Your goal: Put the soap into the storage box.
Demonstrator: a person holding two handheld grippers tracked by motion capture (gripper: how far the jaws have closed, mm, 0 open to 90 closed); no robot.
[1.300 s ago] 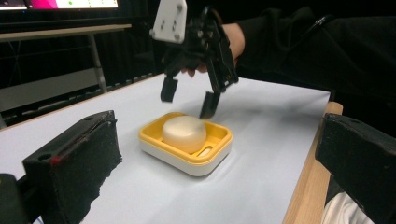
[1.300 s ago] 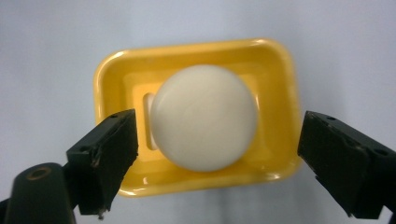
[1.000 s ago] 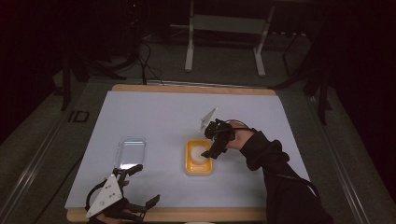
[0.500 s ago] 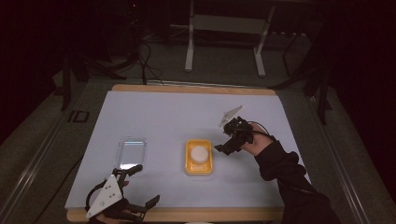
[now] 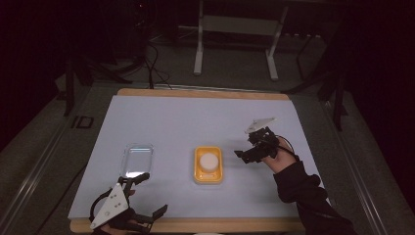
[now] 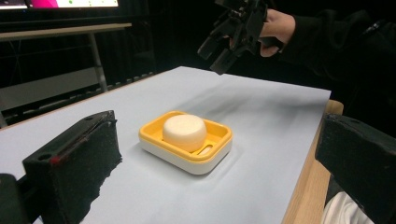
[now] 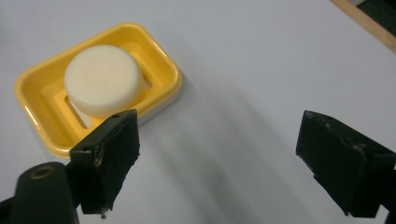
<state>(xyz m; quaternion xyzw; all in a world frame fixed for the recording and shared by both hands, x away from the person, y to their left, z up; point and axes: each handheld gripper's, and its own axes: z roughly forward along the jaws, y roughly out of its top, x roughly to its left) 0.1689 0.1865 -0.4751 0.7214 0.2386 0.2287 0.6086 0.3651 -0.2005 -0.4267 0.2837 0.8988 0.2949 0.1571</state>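
Soap dish mid-table, both claws spread and empty.
From above, your right gripper [image 5: 248, 152] hovers right of the yellow dish [image 5: 208, 165]; your left gripper [image 5: 147, 195] sits at the near edge, beside the clear lid [image 5: 137, 159]. Through either gripper view, its jaws gape wide around bare white mat [image 7: 261, 70], round soap [image 6: 184, 131] in the dish.
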